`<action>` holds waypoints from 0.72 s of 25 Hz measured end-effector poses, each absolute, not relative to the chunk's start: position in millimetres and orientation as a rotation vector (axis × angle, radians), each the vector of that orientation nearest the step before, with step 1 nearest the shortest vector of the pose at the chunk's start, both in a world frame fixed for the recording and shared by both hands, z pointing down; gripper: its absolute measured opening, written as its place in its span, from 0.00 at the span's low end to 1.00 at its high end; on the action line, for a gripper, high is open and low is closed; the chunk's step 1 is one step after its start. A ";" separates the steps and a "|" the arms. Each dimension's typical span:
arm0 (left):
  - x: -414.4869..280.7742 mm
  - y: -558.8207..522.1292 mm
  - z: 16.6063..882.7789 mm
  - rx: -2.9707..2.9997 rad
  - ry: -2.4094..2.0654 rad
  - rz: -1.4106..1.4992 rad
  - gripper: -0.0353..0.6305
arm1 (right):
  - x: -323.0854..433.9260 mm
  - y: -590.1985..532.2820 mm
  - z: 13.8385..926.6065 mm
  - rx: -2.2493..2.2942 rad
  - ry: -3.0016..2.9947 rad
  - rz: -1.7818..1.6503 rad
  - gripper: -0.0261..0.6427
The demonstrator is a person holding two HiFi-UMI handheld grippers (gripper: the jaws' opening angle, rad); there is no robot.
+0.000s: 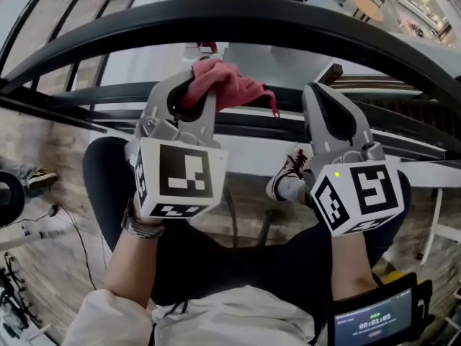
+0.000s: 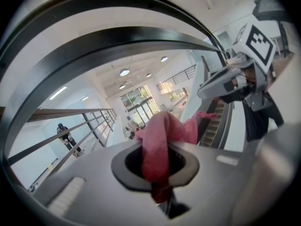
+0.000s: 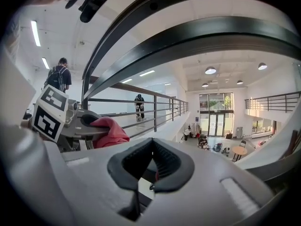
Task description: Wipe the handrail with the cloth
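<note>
Pink cloth (image 2: 162, 128) pinched between left gripper's (image 2: 157, 149) fingers, bunched past their tips; right gripper's (image 3: 151, 141) fingers pressed together, empty.

A round table (image 3: 239, 150) stands on the atrium floor below, near glass entrance doors (image 3: 216, 115); a person with a backpack (image 3: 58, 76) and another person (image 3: 139, 106) stand on the upper walkway under ceiling lights (image 3: 210, 70).

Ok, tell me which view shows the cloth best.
The left gripper view: the cloth sits close up in the centre, pinched in the left gripper. The head view shows it smaller, bunched at that gripper's tip. The right gripper view catches only a fold of it at the left.
</note>
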State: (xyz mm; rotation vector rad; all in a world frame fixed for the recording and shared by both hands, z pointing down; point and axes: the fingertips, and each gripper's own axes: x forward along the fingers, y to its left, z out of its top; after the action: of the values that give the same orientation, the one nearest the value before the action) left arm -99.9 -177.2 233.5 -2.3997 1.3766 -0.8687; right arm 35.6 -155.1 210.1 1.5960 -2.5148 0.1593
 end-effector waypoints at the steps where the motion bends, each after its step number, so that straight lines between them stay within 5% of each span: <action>1: -99.4 -178.2 233.4 -2.403 1.374 -0.875 0.09 | 34.5 -153.9 211.4 1.589 -2.514 0.159 0.04; 18: -82.8 -176.2 237.1 -2.394 1.369 -0.869 0.09 | 42.1 -150.5 215.9 1.609 -2.515 0.168 0.04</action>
State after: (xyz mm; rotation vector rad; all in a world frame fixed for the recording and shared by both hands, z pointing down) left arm -82.8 -176.2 237.1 -2.3939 1.3695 -0.8686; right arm 42.1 -150.5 215.9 1.6093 -2.5153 0.1683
